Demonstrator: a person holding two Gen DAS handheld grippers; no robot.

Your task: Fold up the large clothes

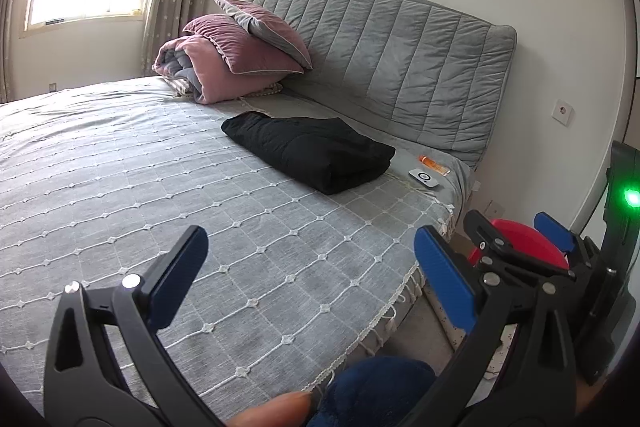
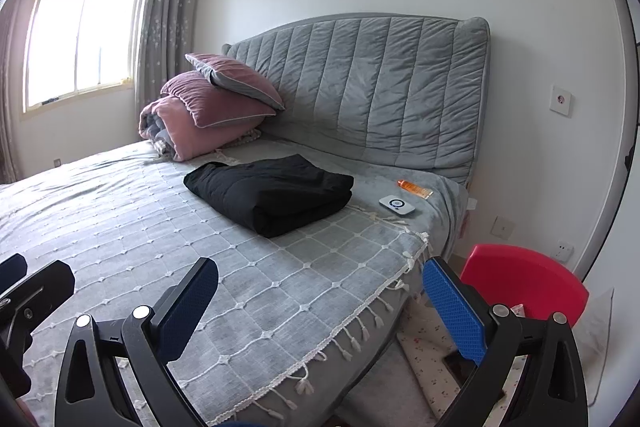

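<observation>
Black garment, folded into a thick rectangle, is lying on the far right part of the grey quilted bed, near the padded headboard. Left gripper and right gripper are both hovering over the bed's near edge, jaws standing wide apart, gripping nothing. Pink pillows are sitting stacked far left; an orange tube and white device are lying just right of the garment.
</observation>
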